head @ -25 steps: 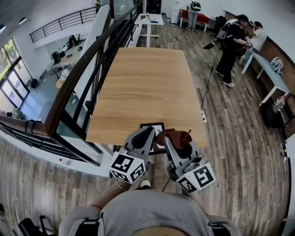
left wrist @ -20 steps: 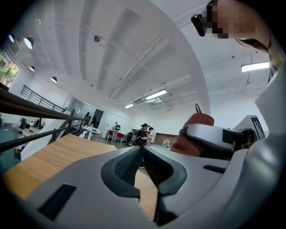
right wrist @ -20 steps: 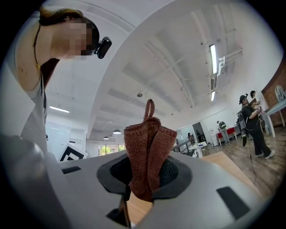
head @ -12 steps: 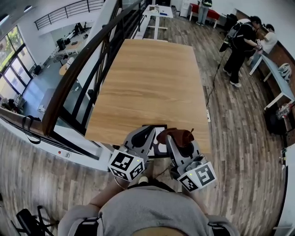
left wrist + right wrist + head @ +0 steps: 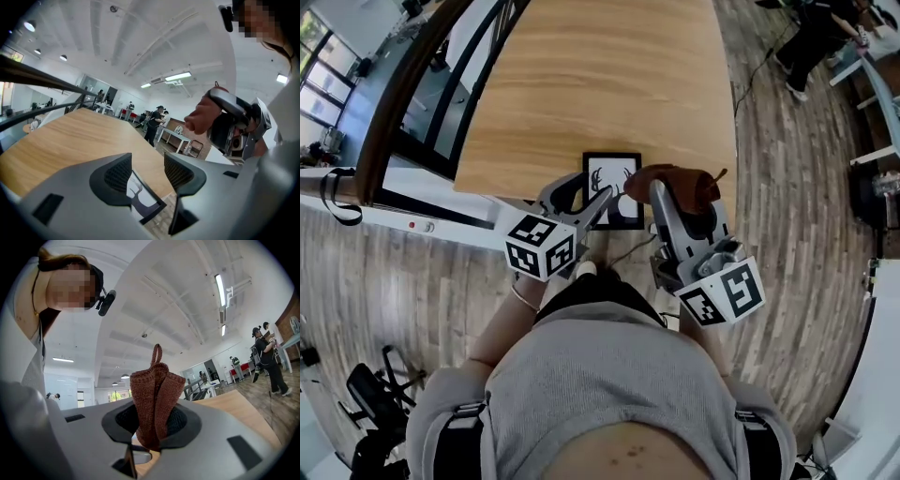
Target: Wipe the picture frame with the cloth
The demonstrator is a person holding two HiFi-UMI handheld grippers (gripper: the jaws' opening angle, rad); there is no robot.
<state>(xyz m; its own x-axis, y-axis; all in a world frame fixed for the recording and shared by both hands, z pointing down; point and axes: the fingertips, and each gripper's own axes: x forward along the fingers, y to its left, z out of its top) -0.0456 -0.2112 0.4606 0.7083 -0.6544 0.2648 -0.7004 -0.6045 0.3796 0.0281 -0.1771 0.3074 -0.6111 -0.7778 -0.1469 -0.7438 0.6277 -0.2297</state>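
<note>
Your left gripper (image 5: 147, 172) has dropped, jaws just opened over the picture frame (image 5: 606, 174) at the table's (image 5: 581, 75) near edge; your right gripper (image 5: 157, 423) clamps the cloth (image 5: 157, 392).

Rust-brown in a ribbed knit on the cloth (image 5: 154, 399), with a loop of the same brown at its top. Black around the picture frame (image 5: 617, 178), white inside, with a black branching drawing. Pale honey wood grain across the table (image 5: 581, 75). Matt grey over the left gripper (image 5: 147, 171) and the right gripper (image 5: 152, 423), black with a fine mesh pattern on the pads (image 5: 117, 174). White with black square markers on each cube (image 5: 539, 251). Grey-brown planks over the floor (image 5: 787, 187). Plain grey on the person's top (image 5: 609, 375).
</note>
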